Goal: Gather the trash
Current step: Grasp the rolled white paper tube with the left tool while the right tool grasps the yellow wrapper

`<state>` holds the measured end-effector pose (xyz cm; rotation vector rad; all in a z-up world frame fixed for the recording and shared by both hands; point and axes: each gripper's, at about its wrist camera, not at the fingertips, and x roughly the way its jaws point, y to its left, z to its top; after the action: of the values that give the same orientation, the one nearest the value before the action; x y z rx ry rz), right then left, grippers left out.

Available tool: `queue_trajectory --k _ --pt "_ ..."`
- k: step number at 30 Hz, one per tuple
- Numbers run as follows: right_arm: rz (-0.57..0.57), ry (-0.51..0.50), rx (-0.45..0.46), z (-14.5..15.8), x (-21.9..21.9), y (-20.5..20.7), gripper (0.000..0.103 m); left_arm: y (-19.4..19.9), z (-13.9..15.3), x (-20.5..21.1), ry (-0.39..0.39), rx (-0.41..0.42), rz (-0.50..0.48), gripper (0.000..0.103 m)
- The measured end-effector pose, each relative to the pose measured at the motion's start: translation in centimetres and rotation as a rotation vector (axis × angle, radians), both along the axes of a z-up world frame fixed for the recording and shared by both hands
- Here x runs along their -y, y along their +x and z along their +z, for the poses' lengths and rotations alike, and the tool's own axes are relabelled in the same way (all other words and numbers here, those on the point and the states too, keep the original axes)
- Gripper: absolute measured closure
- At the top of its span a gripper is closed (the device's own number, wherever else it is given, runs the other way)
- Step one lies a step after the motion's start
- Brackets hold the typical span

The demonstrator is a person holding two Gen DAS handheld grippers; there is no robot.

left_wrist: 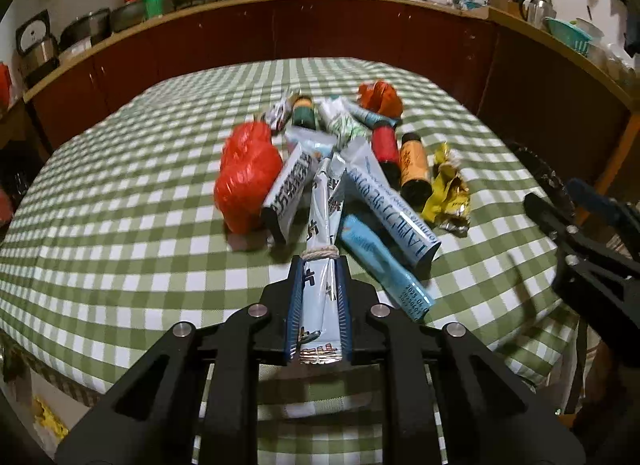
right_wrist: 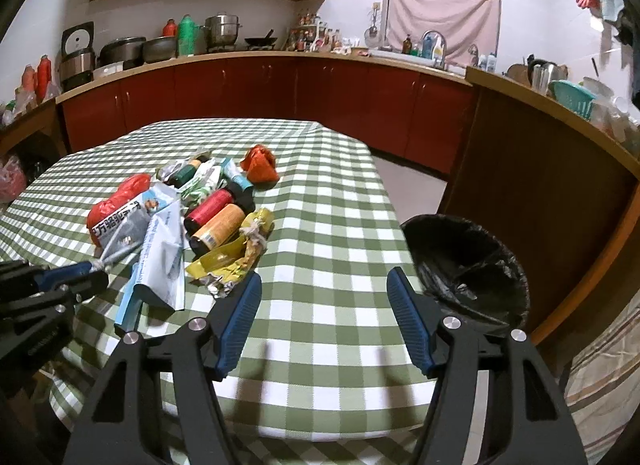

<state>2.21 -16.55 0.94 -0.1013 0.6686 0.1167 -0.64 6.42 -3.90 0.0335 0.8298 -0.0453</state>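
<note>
1 checked tablecloth (right_wrist: 320, 257) (green, white) fronts red kitchen cabinets (right_wrist: 240, 85).

I see the trash heaped mid-table on the green checked tablecloth (right_wrist: 320, 225): a red crumpled bag (left_wrist: 246, 177), pale blue cartons, a yellow foil wrapper (left_wrist: 446, 189), and a twine-tied pale wrapper (left_wrist: 324, 249) lying nearest me.

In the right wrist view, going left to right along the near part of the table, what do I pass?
Left hand-held gripper shut on a tied wrapper → yellow wrapper → right hand-held gripper, open → black-lined trash bin.
</note>
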Motion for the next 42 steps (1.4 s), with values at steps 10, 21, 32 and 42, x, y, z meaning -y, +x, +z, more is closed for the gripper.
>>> queue_trajectory --k 10,21,32,42 --pt "0.030 0.025 0.000 0.0 -2.5 2.0 0.039 0.4 1.5 -1.7 -0.002 0.031 0.045 0.087" --pt "0.034 0.021 -0.076 -2.1 -5.3 4.8 0.039 1.6 2.1 -4.3 -0.026 0.048 0.090 0.087" --pt "0.070 0.069 -0.089 -2.2 -5.0 4.5 0.083 2.0 0.9 -4.2 -0.022 0.025 0.089 0.087" --pt "0.066 0.087 -0.077 -1.3 -3.7 4.0 0.092 1.2 1.7 -3.2 -0.018 0.056 0.067 0.088"
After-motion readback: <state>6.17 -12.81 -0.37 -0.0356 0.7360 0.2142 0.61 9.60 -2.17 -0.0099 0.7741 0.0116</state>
